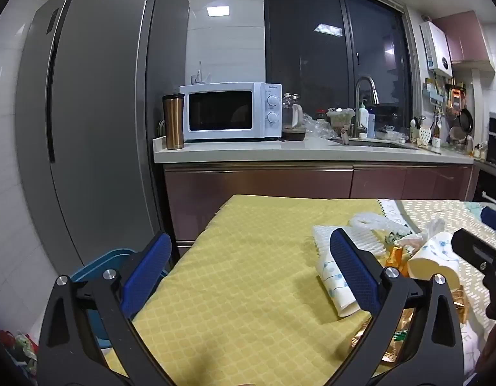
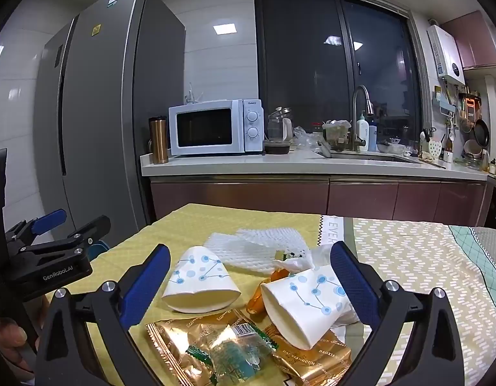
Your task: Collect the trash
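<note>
Trash sits heaped on the yellow cloth (image 2: 190, 225) in front of me: two crushed paper cups (image 2: 199, 281), white foam netting (image 2: 257, 246) and gold wrappers (image 2: 196, 341). My right gripper (image 2: 248, 284) hangs just over the pile with jaws spread wide, holding nothing (the cups lie between the blue pads (image 2: 145, 284), untouched). My left gripper (image 1: 248, 273) is equally wide and empty over bare cloth, left of the pile.

left wrist: low over table (image 1: 248, 257) | right wrist: beside, both face counter (image 2: 280, 160)

Home kitchen: fridge (image 1: 87, 122), microwave (image 2: 215, 127), sink (image 2: 373, 158).
</note>
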